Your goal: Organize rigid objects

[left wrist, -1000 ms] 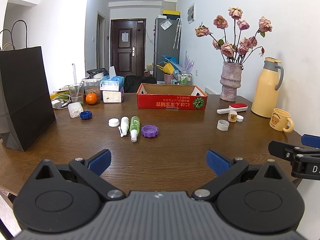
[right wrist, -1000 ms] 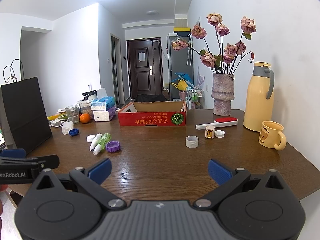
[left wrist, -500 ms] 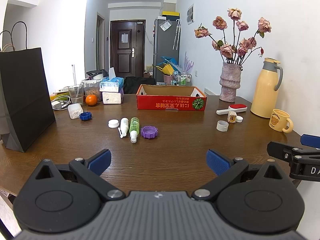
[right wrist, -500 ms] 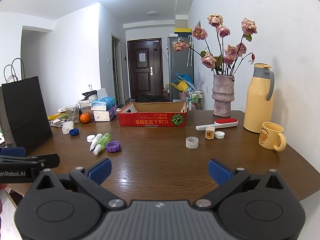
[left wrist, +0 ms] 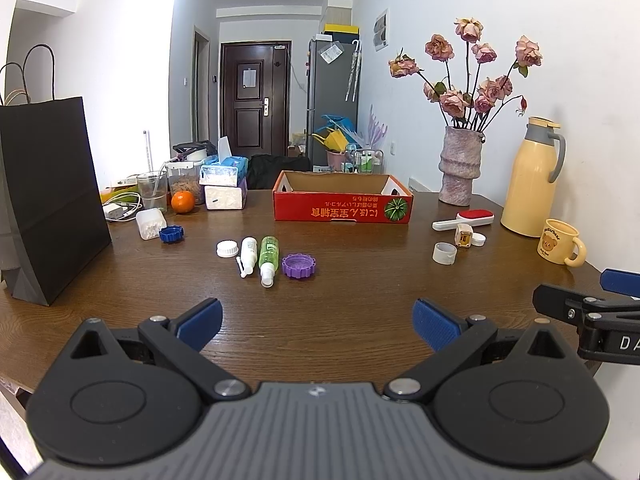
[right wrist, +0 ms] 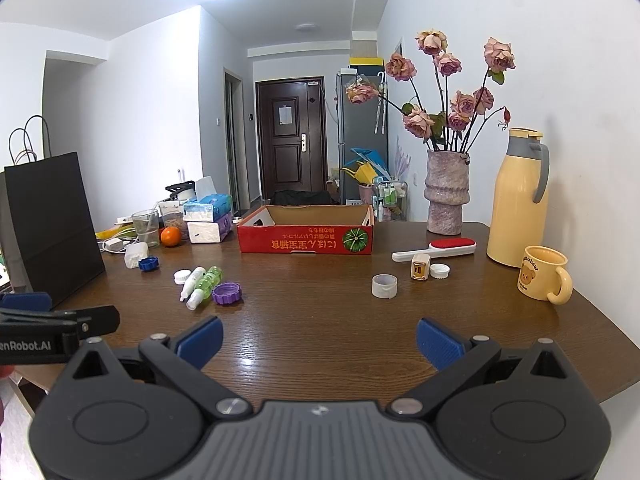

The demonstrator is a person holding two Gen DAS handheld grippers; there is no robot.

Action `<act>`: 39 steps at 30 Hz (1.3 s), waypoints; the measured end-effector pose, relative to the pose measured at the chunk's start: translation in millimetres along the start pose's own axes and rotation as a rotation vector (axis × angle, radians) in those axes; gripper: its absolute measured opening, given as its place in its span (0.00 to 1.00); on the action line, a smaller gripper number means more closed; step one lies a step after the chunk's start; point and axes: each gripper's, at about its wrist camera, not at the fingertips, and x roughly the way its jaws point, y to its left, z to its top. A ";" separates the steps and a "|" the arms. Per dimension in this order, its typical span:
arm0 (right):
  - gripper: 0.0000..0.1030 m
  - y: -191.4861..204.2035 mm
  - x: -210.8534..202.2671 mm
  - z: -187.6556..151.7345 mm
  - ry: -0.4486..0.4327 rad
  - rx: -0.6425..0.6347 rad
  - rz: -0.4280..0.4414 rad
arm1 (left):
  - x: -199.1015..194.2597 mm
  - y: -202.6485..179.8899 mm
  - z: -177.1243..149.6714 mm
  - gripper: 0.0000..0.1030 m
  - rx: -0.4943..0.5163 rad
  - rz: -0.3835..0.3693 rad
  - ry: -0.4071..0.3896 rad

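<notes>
A red open cardboard box [left wrist: 343,202] [right wrist: 306,236] stands at the table's far middle. In front of it to the left lie a white cap [left wrist: 227,249], a white bottle [left wrist: 248,256], a green spray bottle [left wrist: 267,258] [right wrist: 205,284] and a purple lid [left wrist: 299,266] [right wrist: 227,293]. A blue lid [left wrist: 171,234] lies further left. To the right are a white ring cap [right wrist: 384,286], a small yellow block [right wrist: 419,269], a white cap [right wrist: 439,270] and a red-and-white lint brush [right wrist: 436,249]. My left gripper [left wrist: 318,320] and right gripper [right wrist: 319,340] are both open and empty over the near table edge.
A black paper bag [left wrist: 48,196] stands at the left edge. An orange [left wrist: 183,202], tissue boxes [left wrist: 224,190] and a glass [left wrist: 152,192] crowd the back left. A vase of roses [right wrist: 446,192], a yellow thermos [right wrist: 518,200] and a yellow mug [right wrist: 542,278] stand at the right.
Both grippers have drifted very slightly; the view has barely shifted. Nothing on the table has moved.
</notes>
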 end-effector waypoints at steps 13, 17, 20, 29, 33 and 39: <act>1.00 -1.7 1.6 -0.3 0.001 -0.001 -0.001 | 0.0 -2.9 12.6 1.00 0.001 0.003 0.000; 1.00 -1.7 -0.3 3.2 0.002 -0.004 -0.004 | 1.9 -3.4 19.0 1.00 0.000 0.003 0.003; 1.00 -0.5 -1.2 5.3 0.001 -0.015 -0.007 | 3.2 -3.3 18.3 1.00 -0.001 0.005 0.002; 1.00 -8.1 19.1 5.2 0.005 -0.021 -0.020 | 27.4 -7.6 16.6 1.00 0.005 0.016 0.016; 1.00 -9.6 32.3 4.1 0.012 -0.022 -0.024 | 43.4 -10.7 20.9 1.00 0.009 0.018 0.028; 1.00 -12.0 47.6 6.9 0.025 -0.021 -0.032 | 64.9 -14.4 24.8 1.00 0.009 0.016 0.050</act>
